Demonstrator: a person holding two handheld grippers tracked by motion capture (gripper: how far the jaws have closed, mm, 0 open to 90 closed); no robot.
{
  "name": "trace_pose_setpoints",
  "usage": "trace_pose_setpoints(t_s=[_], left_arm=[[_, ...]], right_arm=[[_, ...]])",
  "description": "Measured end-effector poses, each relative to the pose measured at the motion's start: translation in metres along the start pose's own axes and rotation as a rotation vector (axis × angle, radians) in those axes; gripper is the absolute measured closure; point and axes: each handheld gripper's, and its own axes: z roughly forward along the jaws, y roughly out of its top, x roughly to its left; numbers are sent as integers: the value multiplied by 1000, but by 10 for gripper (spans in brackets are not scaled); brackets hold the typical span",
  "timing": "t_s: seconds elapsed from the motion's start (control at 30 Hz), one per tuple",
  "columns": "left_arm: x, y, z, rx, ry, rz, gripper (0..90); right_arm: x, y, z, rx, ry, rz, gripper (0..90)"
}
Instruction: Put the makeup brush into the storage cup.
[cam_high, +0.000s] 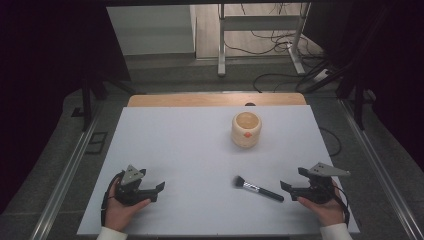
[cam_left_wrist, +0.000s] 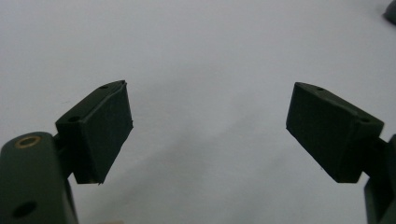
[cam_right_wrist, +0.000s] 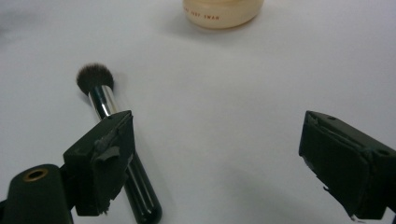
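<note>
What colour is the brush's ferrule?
Shiny silver, between dark bristles and black handle; the brush shows best in the right gripper view.

White table (cam_high: 190, 150) lying under the camera. Left gripper (cam_high: 159, 187) resting at seven o'clock, right gripper (cam_high: 283, 185) at five o'clock, each sitting in a hand, jaws apparently standing apart. Makeup brush (cam_high: 257, 188) lying just beside the right gripper, bristles pointing toward nine o'clock. Cream jar (cam_high: 246, 129) standing at one o'clock, well apart.
</note>
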Motion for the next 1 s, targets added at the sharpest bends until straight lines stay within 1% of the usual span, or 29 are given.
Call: trace_pose_setpoints(t_s=[0.03,0.13,0.2,0.43,0.6,0.73,0.83,0.87,1.0], left_arm=[[2,0,-2,-8,-1,-7,148],[3,-1,-2,-10,-2,-13,148],[3,0,-2,-8,-1,-13,148],[2,1,-3,-11,3,-10,149],[0,2,-1,-7,-1,1,149],[0,3,0,-5,-5,6,149],[-1,3,-1,-7,-4,6,149],[-1,3,-1,-4,-3,14,149],[-2,4,-2,-8,-8,20,149]], right_arm=[[0,0,0,-3,-2,1,117],[0,0,0,-2,-7,-3,117],[0,0,2,10,-9,-10,117],[-1,-1,1,12,-6,-9,124],[1,-2,1,19,-5,-15,123],[0,-3,1,19,-8,-14,124],[0,-3,2,22,-5,-17,123],[0,-3,2,23,-4,-18,123],[2,-3,3,28,-4,-24,124]])
